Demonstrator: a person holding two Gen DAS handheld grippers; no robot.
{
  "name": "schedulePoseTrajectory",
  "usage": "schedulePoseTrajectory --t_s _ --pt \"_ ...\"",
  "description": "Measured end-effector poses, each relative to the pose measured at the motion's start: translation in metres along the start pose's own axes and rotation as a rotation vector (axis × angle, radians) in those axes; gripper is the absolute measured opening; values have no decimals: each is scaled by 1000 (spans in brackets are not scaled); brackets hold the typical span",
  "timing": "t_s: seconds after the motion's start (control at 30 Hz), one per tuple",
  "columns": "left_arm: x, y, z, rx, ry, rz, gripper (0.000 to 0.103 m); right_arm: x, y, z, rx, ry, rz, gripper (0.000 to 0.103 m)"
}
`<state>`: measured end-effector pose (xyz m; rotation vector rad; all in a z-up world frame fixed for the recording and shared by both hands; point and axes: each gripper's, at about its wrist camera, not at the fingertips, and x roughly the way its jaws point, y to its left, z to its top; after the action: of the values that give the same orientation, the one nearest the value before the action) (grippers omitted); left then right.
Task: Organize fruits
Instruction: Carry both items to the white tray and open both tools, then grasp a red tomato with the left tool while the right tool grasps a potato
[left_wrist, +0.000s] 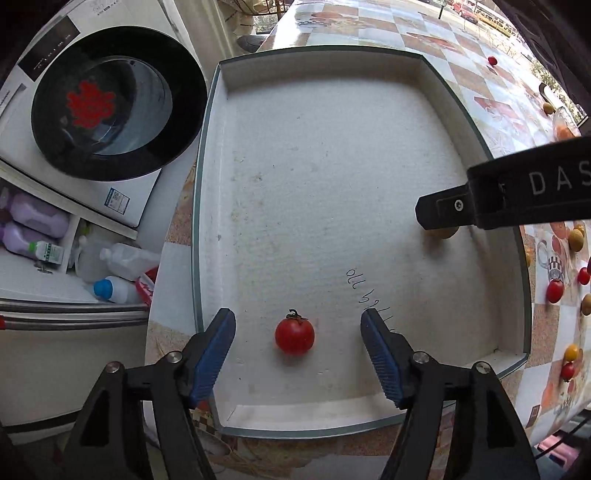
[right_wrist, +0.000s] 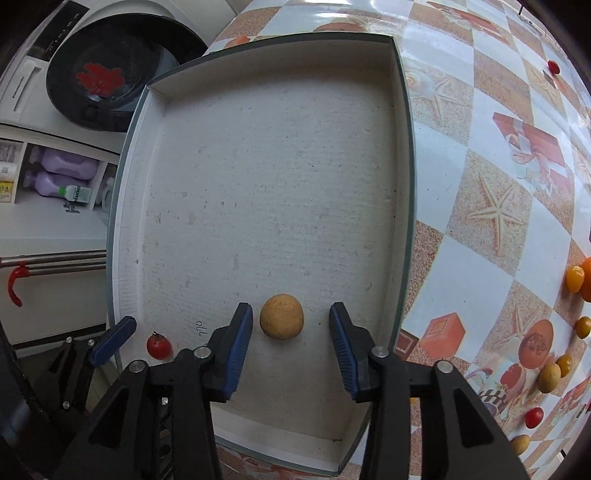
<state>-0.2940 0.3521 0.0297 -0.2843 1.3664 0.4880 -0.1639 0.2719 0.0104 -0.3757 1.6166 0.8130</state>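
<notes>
A shallow white box (left_wrist: 332, 155) with a green rim lies on the table; it also shows in the right wrist view (right_wrist: 258, 166). A red cherry tomato (left_wrist: 294, 335) rests on the box floor between the open fingers of my left gripper (left_wrist: 297, 321), untouched. In the right wrist view a tan round fruit (right_wrist: 282, 316) rests in the box between the open fingers of my right gripper (right_wrist: 291, 318), untouched. The tomato (right_wrist: 159, 346) and a left fingertip (right_wrist: 114, 339) show at the lower left there. The right gripper's body (left_wrist: 517, 195) hides most of the tan fruit (left_wrist: 441, 233) in the left view.
Several red, yellow and tan small fruits (right_wrist: 550, 376) lie scattered on the patterned tablecloth (right_wrist: 480, 229) right of the box; one red fruit (right_wrist: 553, 66) sits far back. A washing machine (left_wrist: 110, 110) and shelves with bottles (left_wrist: 37, 225) stand left of the table.
</notes>
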Motion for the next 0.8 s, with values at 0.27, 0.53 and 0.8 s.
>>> schedulePoseTrajectory --t_s 0.27,0.53,0.8 --pt "-6 -9 4 39 22 1 72 -52 -22 -6 72 -101 60 81" --pt "-29 -46 20 124 -25 -17 72 -75 -75 -31 225 -147 0 81" --pt "-57 -113 24 271 -83 -85 72 -85 -153 -101 400 -132 -79 81"
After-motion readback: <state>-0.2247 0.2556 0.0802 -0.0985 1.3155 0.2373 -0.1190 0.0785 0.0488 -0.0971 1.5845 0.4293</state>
